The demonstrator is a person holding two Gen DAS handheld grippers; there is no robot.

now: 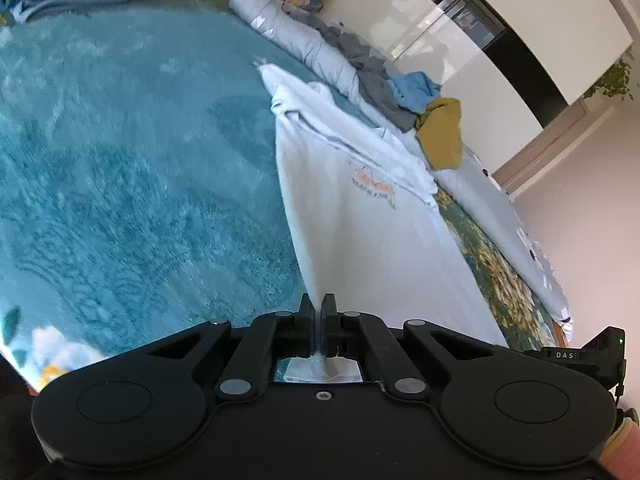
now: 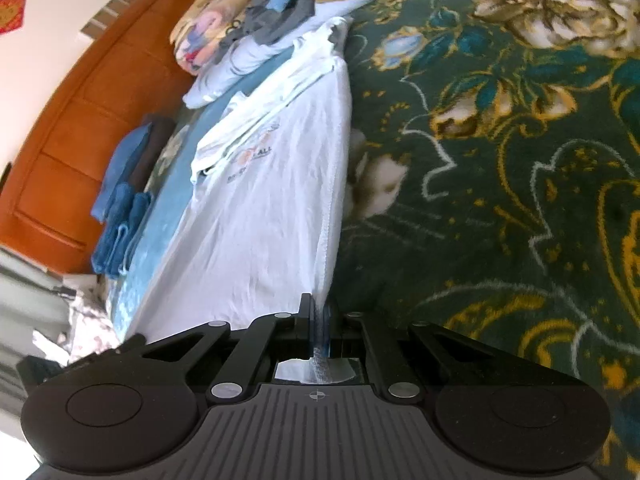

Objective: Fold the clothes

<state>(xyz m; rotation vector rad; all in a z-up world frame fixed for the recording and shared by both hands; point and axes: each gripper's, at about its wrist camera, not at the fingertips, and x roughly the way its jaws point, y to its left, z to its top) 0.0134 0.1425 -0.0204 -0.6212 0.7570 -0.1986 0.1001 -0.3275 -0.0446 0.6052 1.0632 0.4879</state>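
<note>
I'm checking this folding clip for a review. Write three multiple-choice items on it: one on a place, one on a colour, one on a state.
1. Where does the white shirt lie in the left wrist view?
A. To the right of the teal blanket
B. On top of the folded blue towels
C. On the wooden headboard

2. What colour is the crumpled garment beside the light blue one?
A. Red
B. Mustard yellow
C. Black

3. How do the jaws of the left gripper and the right gripper stand?
A. Both wide open above the shirt
B. One open, one shut
C. Both shut on the shirt's edge

Answers: 1 A, the shirt stretches along the blanket's right side. 2 B, it is plainly mustard. 3 C, white cloth is pinched between each pair of jaws.
</note>
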